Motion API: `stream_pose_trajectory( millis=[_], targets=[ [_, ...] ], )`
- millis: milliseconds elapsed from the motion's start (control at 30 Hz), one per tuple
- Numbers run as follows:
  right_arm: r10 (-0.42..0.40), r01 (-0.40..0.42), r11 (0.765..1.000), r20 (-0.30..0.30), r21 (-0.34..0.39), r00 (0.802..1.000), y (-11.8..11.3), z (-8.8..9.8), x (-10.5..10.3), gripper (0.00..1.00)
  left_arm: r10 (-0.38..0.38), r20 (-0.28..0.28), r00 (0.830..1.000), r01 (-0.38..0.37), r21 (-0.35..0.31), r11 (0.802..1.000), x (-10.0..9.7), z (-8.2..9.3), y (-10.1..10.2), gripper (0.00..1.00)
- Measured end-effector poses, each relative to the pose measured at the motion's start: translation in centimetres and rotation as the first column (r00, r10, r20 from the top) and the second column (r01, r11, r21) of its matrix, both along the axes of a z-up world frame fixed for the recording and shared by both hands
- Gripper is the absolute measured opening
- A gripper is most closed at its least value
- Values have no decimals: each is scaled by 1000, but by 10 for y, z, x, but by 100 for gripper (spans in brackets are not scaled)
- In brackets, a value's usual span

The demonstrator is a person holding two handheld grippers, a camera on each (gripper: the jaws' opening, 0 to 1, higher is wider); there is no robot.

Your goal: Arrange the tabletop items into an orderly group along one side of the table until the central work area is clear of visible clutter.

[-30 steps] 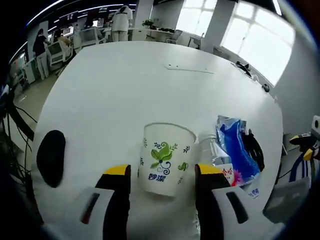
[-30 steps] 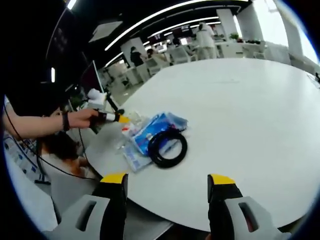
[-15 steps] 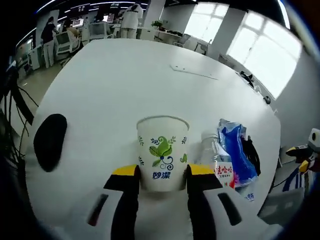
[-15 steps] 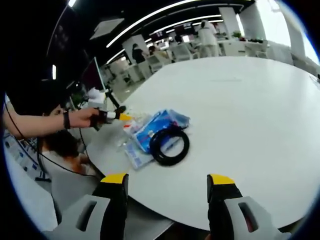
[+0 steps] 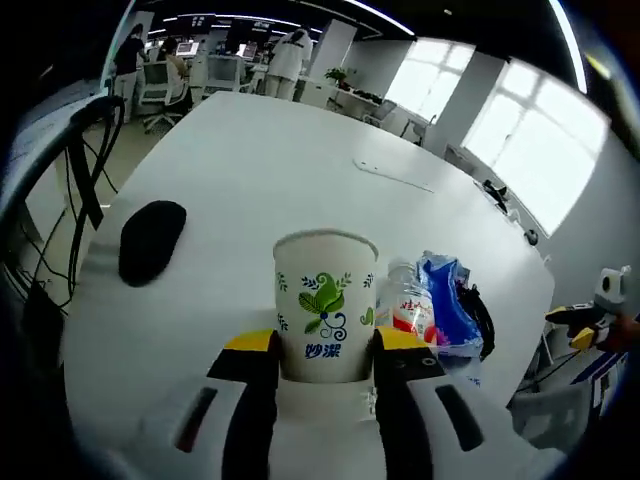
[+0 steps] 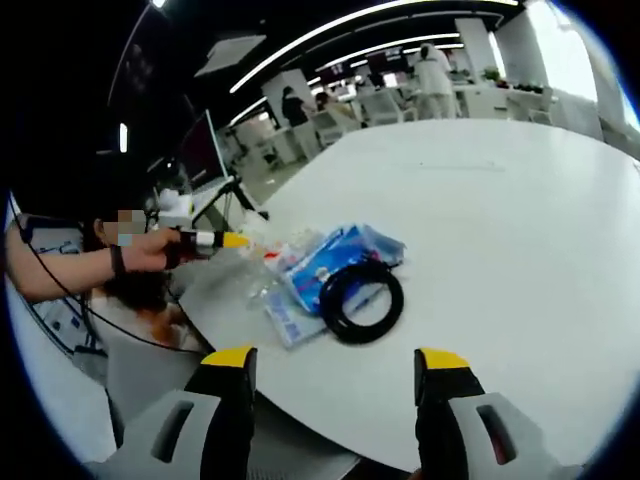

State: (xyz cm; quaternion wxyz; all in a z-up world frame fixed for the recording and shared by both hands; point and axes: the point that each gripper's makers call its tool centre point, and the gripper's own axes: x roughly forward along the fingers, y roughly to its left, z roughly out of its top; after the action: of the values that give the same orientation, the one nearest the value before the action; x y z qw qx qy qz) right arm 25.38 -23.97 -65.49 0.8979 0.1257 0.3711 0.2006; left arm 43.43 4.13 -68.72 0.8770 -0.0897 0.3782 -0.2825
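A white paper cup with a green leaf print stands upright between my left gripper's yellow-tipped jaws, which are shut on its lower half. Right beside it on the white table lie a clear water bottle, a blue packet and a black cable coil. My right gripper hangs open over the table's near edge, nothing between its jaws. Ahead of it lie the blue packet, the cable coil and the bottle. A hand holds the left gripper at the left.
A black oval mouse lies on the table to the left of the cup. A thin flat sheet lies far across the table. My right gripper shows off the table's right edge. Desks, chairs and people stand behind.
My left gripper's jaws have closed onto the paper cup and hold it; that view has since shifted, with the mouse now nearer the cup. The right gripper stays open, barely moved.
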Motion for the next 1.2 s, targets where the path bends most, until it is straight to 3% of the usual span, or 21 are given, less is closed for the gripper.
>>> stream_pose_trajectory(
  millis=[167,333,533,767,867,967,1067,1200],
  targets=[
    [12,-13,1000,14,9,1000,6,3,2,64,-24,23,999,24,2,1000,-21,15,-1,36],
    [24,-25,1000,31,19,999,15,8,7,64,-53,58,997,56,-52,997,-36,33,-20,36],
    [56,-58,998,50,27,997,29,13,12,63,-136,81,987,140,-52,989,-57,41,-50,36],
    [114,-117,993,77,30,991,45,21,19,59,-259,97,961,264,-44,963,-80,43,-86,36],
    [116,-123,990,101,67,988,52,30,25,57,-307,104,946,312,-26,950,-90,42,-98,36],
    [115,-127,987,121,98,986,57,36,29,54,-342,102,934,348,-50,936,-103,42,-113,36],
    [131,-148,981,138,123,982,64,43,29,50,-413,97,906,418,-37,908,-122,38,-127,36],
    [149,-170,975,148,141,978,70,46,27,45,-439,91,894,444,-38,895,-135,35,-136,36]
  ],
)
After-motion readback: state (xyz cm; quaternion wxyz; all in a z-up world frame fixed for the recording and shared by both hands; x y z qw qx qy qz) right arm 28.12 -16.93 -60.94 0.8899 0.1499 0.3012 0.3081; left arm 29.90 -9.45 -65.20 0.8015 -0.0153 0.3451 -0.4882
